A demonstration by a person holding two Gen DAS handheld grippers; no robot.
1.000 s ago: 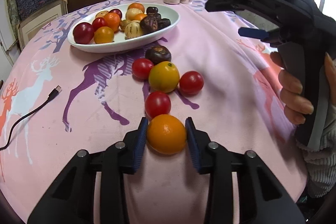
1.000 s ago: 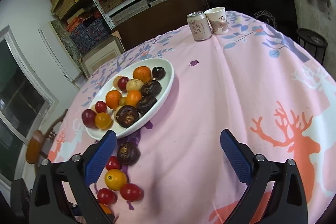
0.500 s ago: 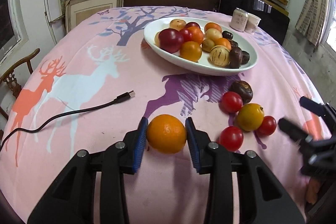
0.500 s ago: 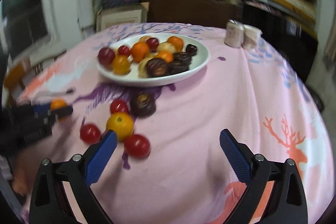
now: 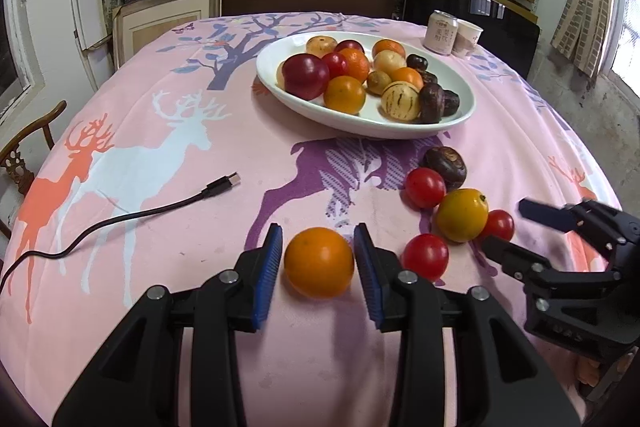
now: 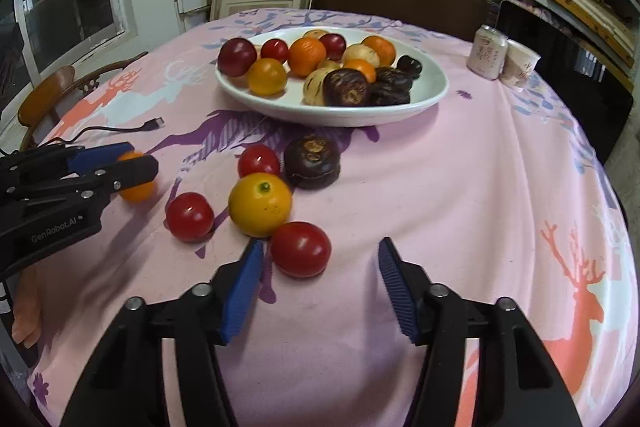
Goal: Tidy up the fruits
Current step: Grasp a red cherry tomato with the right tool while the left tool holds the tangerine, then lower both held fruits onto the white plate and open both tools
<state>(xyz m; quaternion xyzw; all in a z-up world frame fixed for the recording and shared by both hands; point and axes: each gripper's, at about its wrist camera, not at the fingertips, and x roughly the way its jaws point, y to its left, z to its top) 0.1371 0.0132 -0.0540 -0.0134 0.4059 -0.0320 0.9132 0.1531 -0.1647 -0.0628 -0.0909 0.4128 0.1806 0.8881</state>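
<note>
On the pink deer tablecloth, my left gripper is shut on an orange, left of the loose fruit; the right wrist view also shows this gripper and the orange. My right gripper is closing, with a red tomato just inside its tips near the left finger; the pads do not press on it. Beside that tomato lie a yellow-orange fruit, two more red tomatoes and a dark brown fruit. The white oval plate behind holds several fruits.
A black USB cable trails across the cloth's left side. A drink can and a paper cup stand at the far right of the table. A wooden chair stands off the left edge, with shelves behind.
The left gripper carried the orange leftward, away from the loose fruit. The right gripper swung down to the loose fruit and its jaws narrowed around a red tomato.
</note>
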